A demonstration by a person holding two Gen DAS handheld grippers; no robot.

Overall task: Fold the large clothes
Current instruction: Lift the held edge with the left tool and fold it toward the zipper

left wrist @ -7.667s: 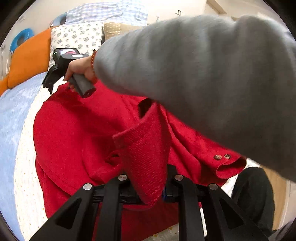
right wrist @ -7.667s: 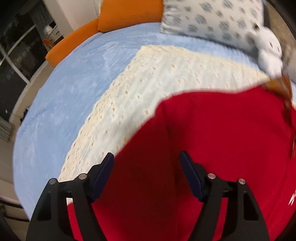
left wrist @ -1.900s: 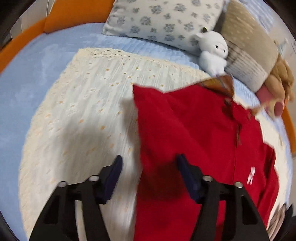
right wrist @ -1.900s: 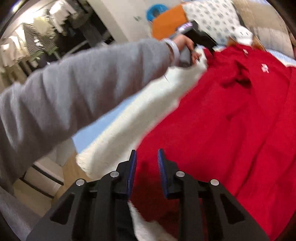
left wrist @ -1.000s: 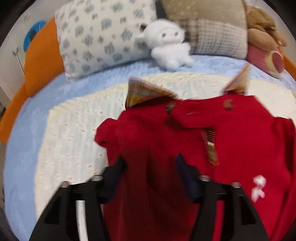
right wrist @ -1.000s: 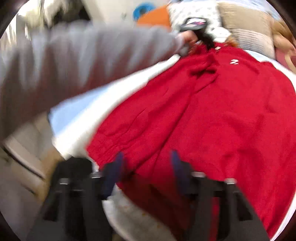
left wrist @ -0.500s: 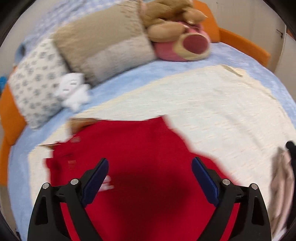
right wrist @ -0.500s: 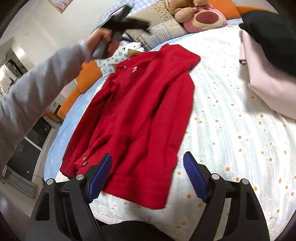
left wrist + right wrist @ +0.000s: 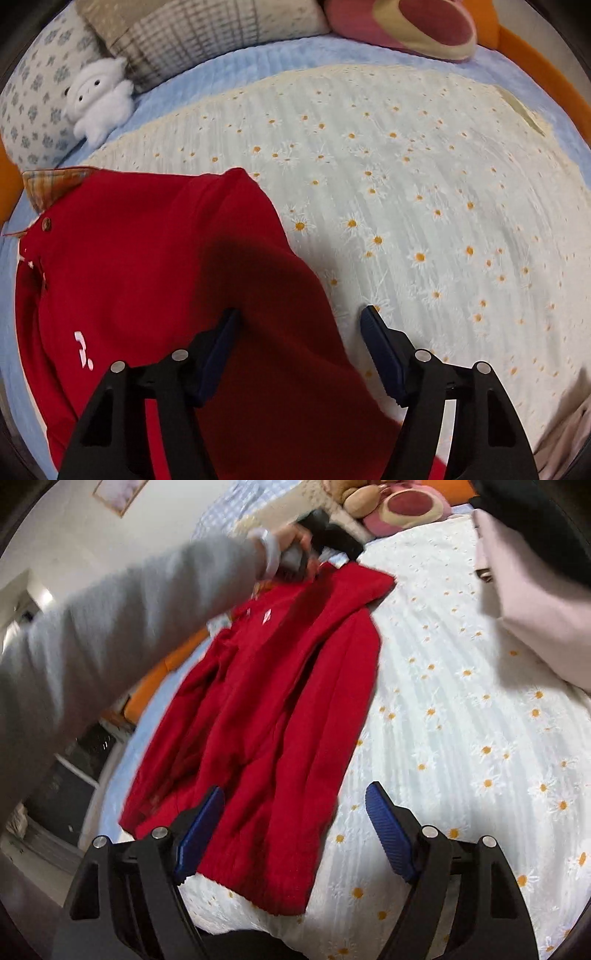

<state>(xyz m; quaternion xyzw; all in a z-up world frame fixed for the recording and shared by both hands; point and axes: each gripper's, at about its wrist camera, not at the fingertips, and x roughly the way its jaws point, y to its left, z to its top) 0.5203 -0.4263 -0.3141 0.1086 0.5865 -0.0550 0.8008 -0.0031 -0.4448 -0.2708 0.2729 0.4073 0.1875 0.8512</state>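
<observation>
My left gripper (image 9: 301,343) hangs spread wide over the shoulder of the red knit jacket (image 9: 266,716) lying on the daisy-print bedspread (image 9: 461,720); my right gripper (image 9: 295,827) gapes above its hem.

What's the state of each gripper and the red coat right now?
left gripper: open, empty, over the coat's shoulder end.
right gripper: open, empty, over the hem end.
red coat: lying flat on the daisy blanket, sleeves folded in, not yet folded up.
</observation>
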